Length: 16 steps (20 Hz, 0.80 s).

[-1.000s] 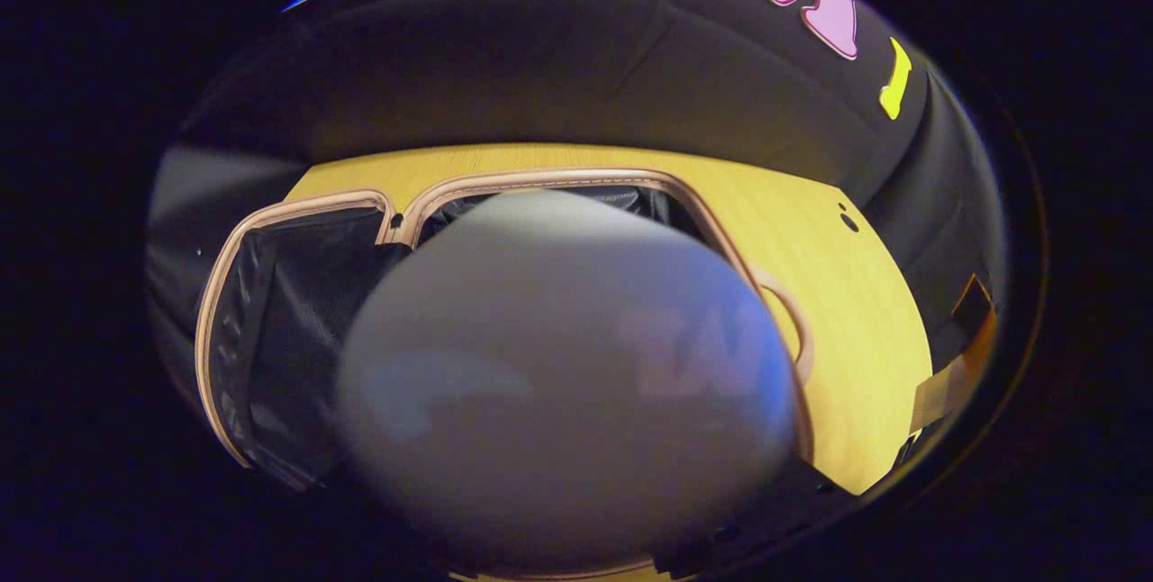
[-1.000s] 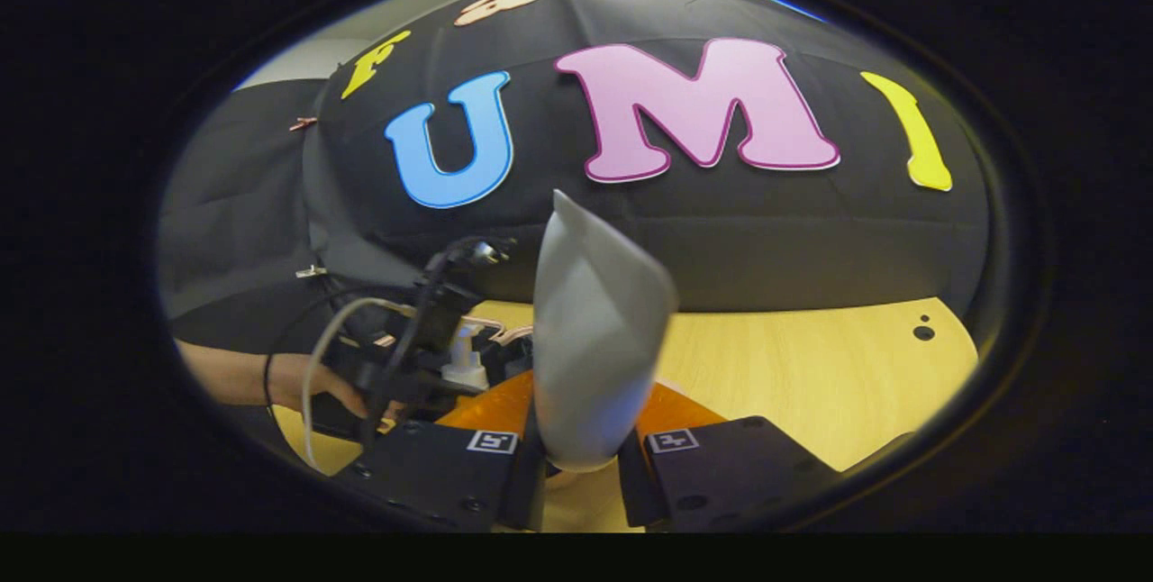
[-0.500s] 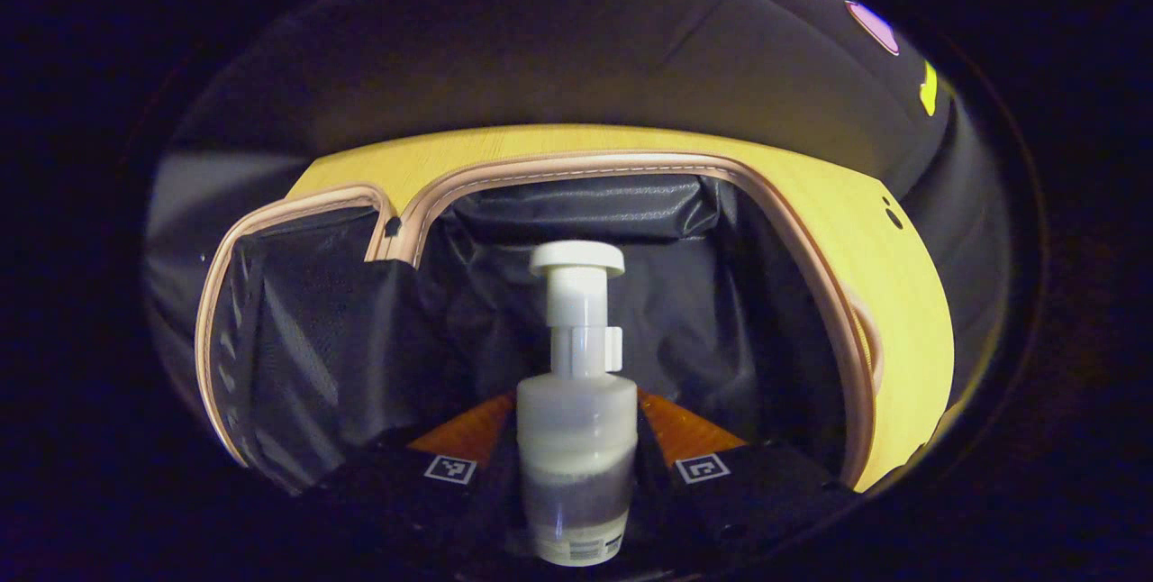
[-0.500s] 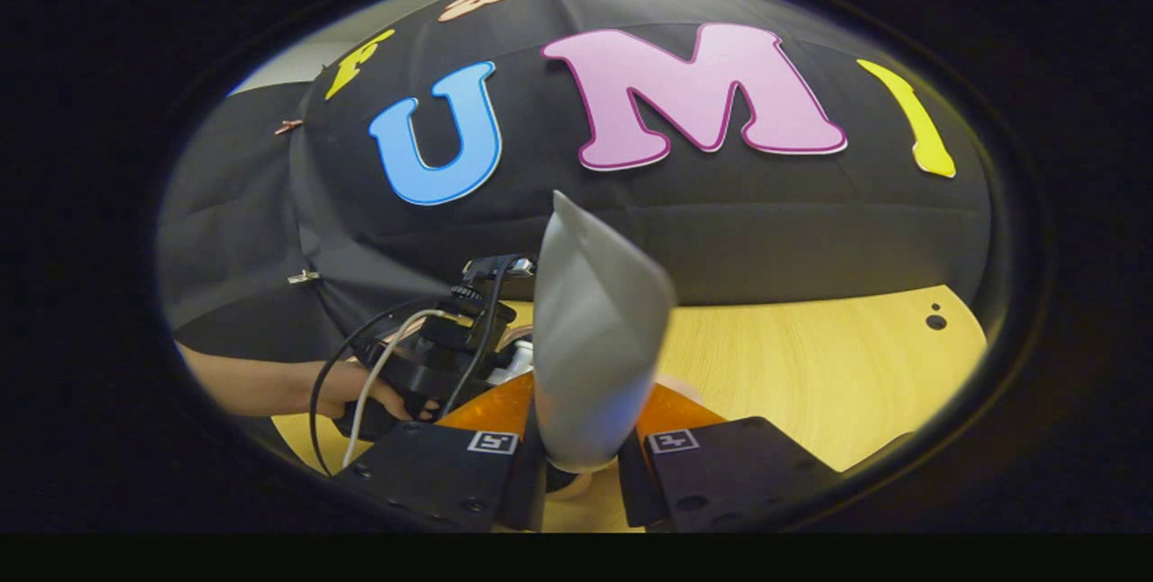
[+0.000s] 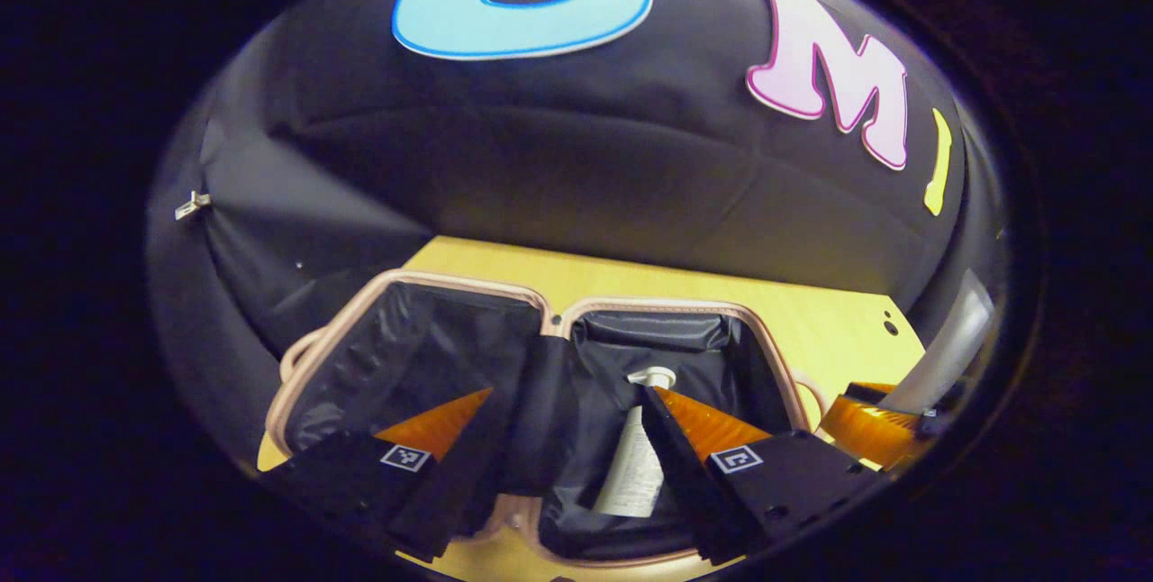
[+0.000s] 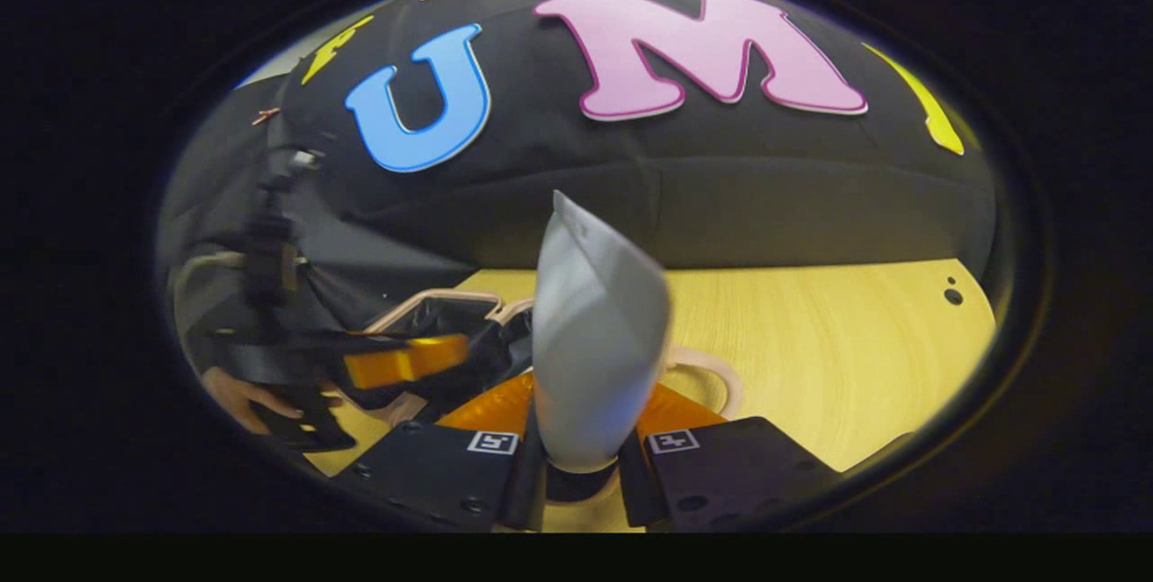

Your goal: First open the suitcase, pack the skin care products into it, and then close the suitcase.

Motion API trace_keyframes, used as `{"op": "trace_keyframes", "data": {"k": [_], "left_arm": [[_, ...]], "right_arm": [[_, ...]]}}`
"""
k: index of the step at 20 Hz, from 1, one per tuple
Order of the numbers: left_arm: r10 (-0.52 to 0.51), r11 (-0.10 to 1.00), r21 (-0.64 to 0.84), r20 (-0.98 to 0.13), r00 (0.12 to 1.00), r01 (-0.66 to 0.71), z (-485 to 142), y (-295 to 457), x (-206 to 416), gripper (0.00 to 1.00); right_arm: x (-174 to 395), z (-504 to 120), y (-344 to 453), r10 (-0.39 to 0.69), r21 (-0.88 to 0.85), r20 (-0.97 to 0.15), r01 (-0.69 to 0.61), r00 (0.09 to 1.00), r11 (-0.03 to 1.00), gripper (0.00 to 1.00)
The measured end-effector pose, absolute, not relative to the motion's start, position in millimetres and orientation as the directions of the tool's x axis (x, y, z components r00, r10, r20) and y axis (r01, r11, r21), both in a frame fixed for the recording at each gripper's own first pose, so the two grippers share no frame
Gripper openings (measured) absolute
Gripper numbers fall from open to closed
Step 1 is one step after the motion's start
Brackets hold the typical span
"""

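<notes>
Suitcase [image 5: 432, 357]: open on wooden table [image 5: 811, 330], pump bottle [image 5: 635, 465] lying inside. Left gripper [image 5: 549, 447]: jaws apart, empty, above it. Right gripper [image 6: 581, 465]: clamped on grey tube [image 6: 594, 339].

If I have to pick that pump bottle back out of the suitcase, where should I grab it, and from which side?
Grip the pump bottle across its body, below the pump head. It lies in the right half of the open suitcase, head toward the far wall, so come straight down from above with the fingers either side of the body. The narrow neck would probably slip.
</notes>
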<state>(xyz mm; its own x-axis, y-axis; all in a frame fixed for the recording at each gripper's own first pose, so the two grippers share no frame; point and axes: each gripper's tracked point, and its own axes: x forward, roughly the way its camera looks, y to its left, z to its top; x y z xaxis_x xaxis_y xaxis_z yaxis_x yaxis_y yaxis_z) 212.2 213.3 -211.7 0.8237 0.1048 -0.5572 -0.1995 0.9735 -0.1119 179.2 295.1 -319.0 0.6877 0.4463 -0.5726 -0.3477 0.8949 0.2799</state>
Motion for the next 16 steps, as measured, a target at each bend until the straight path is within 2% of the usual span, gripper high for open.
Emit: {"op": "trace_keyframes", "data": {"k": [1,2,3,4,7,8,9,10,12,13,14,15,16], "left_arm": [[0.117,0.972,-0.111,-0.533,0.838,-0.207,-197.5,222.2,197.8,0.96],[0.124,0.973,-0.106,-0.515,0.848,-0.207,-186.6,230.1,181.2,0.96],[0.141,0.972,-0.093,-0.497,0.856,-0.214,-178.6,239.1,165.4,0.96],[0.157,0.972,-0.08,-0.479,0.864,-0.221,-172.7,247.8,151.4,0.96],[0.179,0.969,-0.073,-0.44,0.88,-0.234,-156.7,260.1,113.3,0.96],[0.18,0.97,-0.07,-0.433,0.883,-0.232,-153.8,262.9,102.6,0.96],[0.181,0.97,-0.067,-0.433,0.883,-0.232,-152.7,266.3,92.5,0.96],[0.182,0.97,-0.07,-0.432,0.883,-0.233,-151.6,268.9,82.9,0.96],[0.175,0.968,-0.088,-0.432,0.885,-0.234,-149.9,272.3,69.2,0.96],[0.179,0.966,-0.094,-0.433,0.883,-0.242,-151.2,276.6,61.7,0.96],[0.185,0.964,-0.095,-0.43,0.884,-0.248,-150.1,281.8,57.0,0.96],[0.194,0.962,-0.091,-0.429,0.882,-0.256,-149.7,286.3,51.1,0.92],[0.207,0.96,-0.083,-0.428,0.88,-0.267,-149.6,292.9,45.9,0.92]], "right_arm": [[177.7,-328.3,298.9,0.44,0.272,-0.592,-0.347,0.675,0.898,0.37],[175.0,-339.0,303.3,0.434,0.272,-0.618,-0.339,0.656,0.901,0.37],[171.6,-351.7,308.8,0.429,0.279,-0.649,-0.329,0.628,0.902,0.32],[167.5,-366.7,313.1,0.417,0.282,-0.684,-0.31,0.599,0.908,0.37],[155.7,-395.8,321.7,0.367,0.282,-0.778,-0.239,0.509,0.929,0.37],[153.0,-403.2,325.0,0.354,0.279,-0.8,-0.222,0.485,0.934,0.31],[152.8,-409.0,327.4,0.327,0.248,-0.815,-0.221,0.479,0.943,0.37],[152.6,-414.3,326.4,0.292,0.205,-0.831,-0.229,0.473,0.952,0.37],[155.2,-419.6,328.0,0.238,0.131,-0.849,-0.249,0.472,0.96,0.37],[152.6,-420.8,331.5,0.224,0.121,-0.859,-0.243,0.46,0.962,0.29],[152.4,-422.3,334.5,0.211,0.117,-0.864,-0.226,0.456,0.967,0.38],[154.0,-421.8,337.8,0.203,0.117,-0.862,-0.206,0.465,0.972,0.41],[157.0,-418.2,341.3,0.195,0.118,-0.854,-0.187,0.482,0.975,0.42]]}}
